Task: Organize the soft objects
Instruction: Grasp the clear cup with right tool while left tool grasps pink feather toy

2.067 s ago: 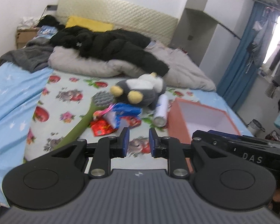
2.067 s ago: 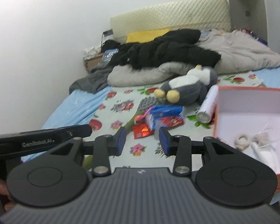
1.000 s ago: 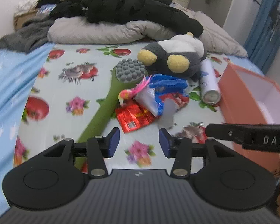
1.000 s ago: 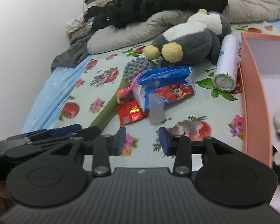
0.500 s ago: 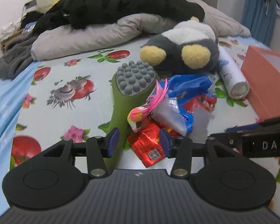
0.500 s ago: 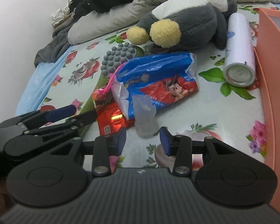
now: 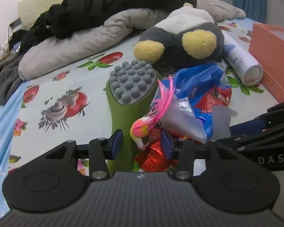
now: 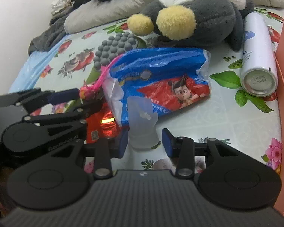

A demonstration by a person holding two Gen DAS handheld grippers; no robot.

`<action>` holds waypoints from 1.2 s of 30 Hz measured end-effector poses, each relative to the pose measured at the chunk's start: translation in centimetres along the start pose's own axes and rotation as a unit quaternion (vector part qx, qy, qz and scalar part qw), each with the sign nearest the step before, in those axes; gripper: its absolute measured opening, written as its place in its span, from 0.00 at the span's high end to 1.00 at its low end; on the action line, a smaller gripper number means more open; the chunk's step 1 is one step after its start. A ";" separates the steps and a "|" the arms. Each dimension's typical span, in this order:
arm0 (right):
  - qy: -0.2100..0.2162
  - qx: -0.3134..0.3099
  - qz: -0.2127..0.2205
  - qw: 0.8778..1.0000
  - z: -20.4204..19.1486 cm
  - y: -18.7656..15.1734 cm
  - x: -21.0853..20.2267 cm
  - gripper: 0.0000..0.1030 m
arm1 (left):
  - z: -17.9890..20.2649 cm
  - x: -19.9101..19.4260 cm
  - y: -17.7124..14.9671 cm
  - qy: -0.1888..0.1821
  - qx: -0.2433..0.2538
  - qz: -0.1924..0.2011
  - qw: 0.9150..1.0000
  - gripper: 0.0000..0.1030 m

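Note:
My left gripper [image 7: 141, 145] is open, its jaws either side of a small pink and yellow feathered toy [image 7: 142, 130] that lies on a green massage brush [image 7: 130, 94]. My right gripper [image 8: 144, 144] is open around a translucent soft cup-like piece [image 8: 142, 124] standing on the bed sheet. A grey and white plush penguin [image 7: 187, 37] lies behind; it also shows in the right wrist view [image 8: 195, 13]. A blue and red tissue pack [image 8: 161, 79] and a red foil wrapper [image 7: 157, 158] lie between them.
A white spray can [image 8: 257, 56] lies beside an orange box [image 7: 270, 56] at the right. Grey bedding [image 7: 75, 43] and a black jacket [image 7: 108, 9] are piled at the back. The floral sheet [image 7: 56, 104] covers the bed.
Both grippers have moved forward and down toward the pile. The left gripper opened from its narrower start and now brackets the feathered toy; the right now brackets the translucent piece.

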State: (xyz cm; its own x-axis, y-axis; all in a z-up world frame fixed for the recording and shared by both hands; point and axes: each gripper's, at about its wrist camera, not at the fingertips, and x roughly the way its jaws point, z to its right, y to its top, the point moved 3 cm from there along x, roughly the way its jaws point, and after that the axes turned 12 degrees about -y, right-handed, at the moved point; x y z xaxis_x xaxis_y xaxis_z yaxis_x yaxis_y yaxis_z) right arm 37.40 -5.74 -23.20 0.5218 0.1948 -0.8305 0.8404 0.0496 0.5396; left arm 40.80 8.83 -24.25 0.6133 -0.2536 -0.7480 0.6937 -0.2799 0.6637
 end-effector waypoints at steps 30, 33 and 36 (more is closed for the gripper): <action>-0.016 -0.032 0.042 0.998 1.4 -3.5 -8.2 0.69 | 4.5 -10.2 -2.0 -0.007 -0.143 0.050 0.988 0.73; -0.016 -0.035 0.052 0.998 1.5 -4.1 -9.9 0.69 | 5.8 -11.8 -2.6 -0.010 -0.148 0.055 0.987 0.73; -0.017 -0.035 0.059 0.997 1.8 -4.8 -11.4 0.69 | 7.0 -13.3 -3.3 -0.008 -0.157 0.059 0.986 0.73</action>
State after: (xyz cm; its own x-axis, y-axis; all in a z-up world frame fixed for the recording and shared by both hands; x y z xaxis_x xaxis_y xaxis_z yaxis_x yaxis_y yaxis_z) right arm 27.72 -9.94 -16.55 0.6222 0.1709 -0.7640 0.7609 0.0974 0.6415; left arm 27.71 6.67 -16.43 0.6921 -0.2831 -0.6639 0.7022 0.0513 0.7101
